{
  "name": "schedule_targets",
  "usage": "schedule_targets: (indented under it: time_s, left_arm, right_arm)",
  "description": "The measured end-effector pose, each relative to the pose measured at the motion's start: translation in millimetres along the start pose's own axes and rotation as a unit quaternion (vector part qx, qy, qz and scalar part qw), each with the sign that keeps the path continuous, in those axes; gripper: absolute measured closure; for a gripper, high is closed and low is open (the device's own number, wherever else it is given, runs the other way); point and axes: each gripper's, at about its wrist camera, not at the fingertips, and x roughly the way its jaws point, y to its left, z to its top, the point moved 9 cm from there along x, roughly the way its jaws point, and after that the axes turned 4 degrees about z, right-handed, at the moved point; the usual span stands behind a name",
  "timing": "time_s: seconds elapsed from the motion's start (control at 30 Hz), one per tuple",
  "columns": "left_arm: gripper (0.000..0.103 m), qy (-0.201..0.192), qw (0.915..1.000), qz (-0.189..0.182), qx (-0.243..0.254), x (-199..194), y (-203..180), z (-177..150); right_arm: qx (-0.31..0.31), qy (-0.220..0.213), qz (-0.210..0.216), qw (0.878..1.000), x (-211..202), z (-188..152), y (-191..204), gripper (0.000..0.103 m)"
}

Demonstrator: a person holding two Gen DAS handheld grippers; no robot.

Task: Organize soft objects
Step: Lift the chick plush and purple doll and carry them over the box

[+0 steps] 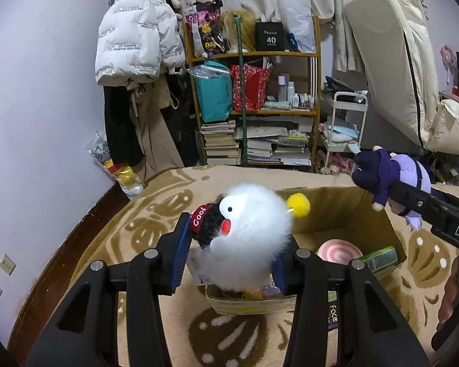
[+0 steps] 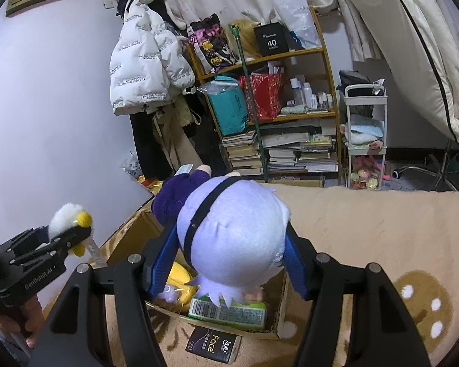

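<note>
Both grippers are loaded: my left gripper (image 1: 229, 257) pinches a fluffy white round plush bird with a black patch, red "Cool" tag and yellow pompom (image 1: 251, 223), and my right gripper (image 2: 229, 263) squeezes a lavender-headed plush doll in a dark purple outfit (image 2: 232, 232). Each toy hangs over the open brown cardboard box (image 1: 345, 211) on the beige patterned carpet (image 1: 156, 214). I judge this the drop-in step; next I must lower each toy past the rim and spread the fingers.

Only my left view shows a pink-and-white swirl cushion (image 1: 339, 252) inside the box. Only my right view shows a yellow soft item (image 2: 180, 278) beneath the doll, the green packet's (image 2: 229, 312) barcode, and a black "Face" tissue pack (image 2: 214, 347) in full, lying on the carpet just outside the box.
</note>
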Motion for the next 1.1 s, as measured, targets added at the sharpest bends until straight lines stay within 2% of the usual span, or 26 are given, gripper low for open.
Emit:
schedule_targets:
  time_s: [0.2,0.37,1.1]
  left_arm:
    - [0.059,0.013,0.9999,0.0,0.004,14,-7,-6]
    - [0.059,0.02,0.9997,-0.016,-0.005,21,-11,-8]
    - [0.056,0.051,0.9979,-0.038,0.01,31,-26,-25]
  right_arm:
    - [-0.004,0.026,0.003,1.0,19,-14,-2,0.036]
    - [-0.008,0.043,0.003,0.999,30,-23,-2,0.036]
    - [0.005,0.076,-0.008,0.997,46,-38,-15,0.035]
